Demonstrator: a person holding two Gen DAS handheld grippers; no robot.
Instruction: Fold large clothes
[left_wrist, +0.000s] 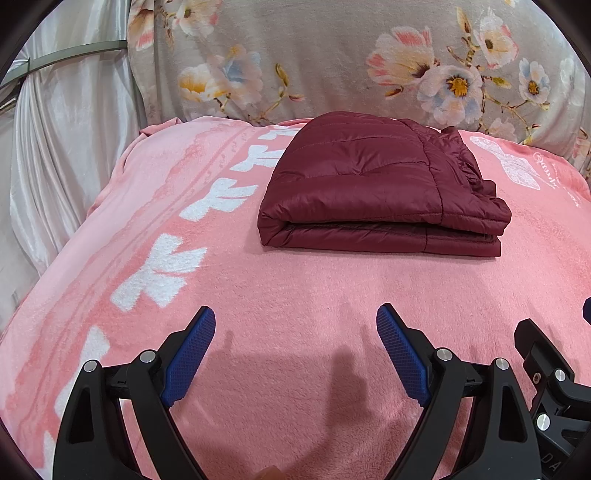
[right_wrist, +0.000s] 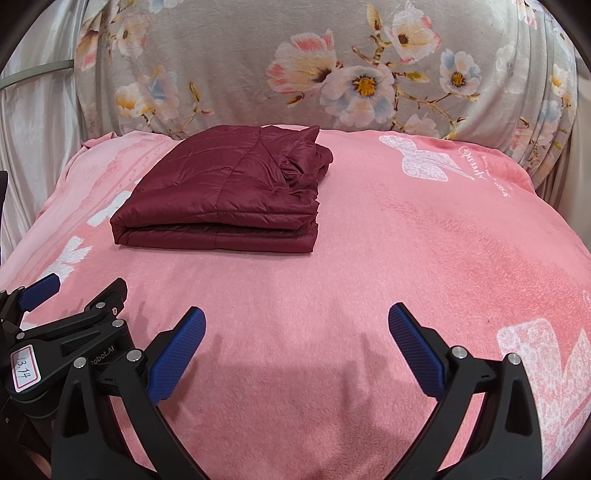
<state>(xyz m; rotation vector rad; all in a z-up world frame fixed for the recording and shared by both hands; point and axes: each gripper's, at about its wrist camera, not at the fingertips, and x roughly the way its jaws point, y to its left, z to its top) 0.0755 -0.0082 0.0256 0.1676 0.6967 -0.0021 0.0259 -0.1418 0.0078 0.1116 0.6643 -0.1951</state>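
A dark red quilted jacket (left_wrist: 373, 184) lies folded into a flat rectangular stack on the pink blanket (left_wrist: 295, 288), its folded edge toward me. The same jacket (right_wrist: 229, 195) sits left of centre in the right wrist view. My left gripper (left_wrist: 295, 325) hovers open over bare blanket, well short of the jacket, with nothing between its blue pads (left_wrist: 190, 360). My right gripper (right_wrist: 297, 321) is open too, over the blanket and to the right of the jacket's near edge, holding nothing. The left gripper (right_wrist: 44, 291) shows at the left edge of the right wrist view.
A grey floral cloth (left_wrist: 332, 62) rises behind the bed like a backrest. Pale satin curtain (left_wrist: 70, 147) hangs at the left. The pink blanket (right_wrist: 424, 240) has white bow and butterfly prints and drops away at its left and right edges.
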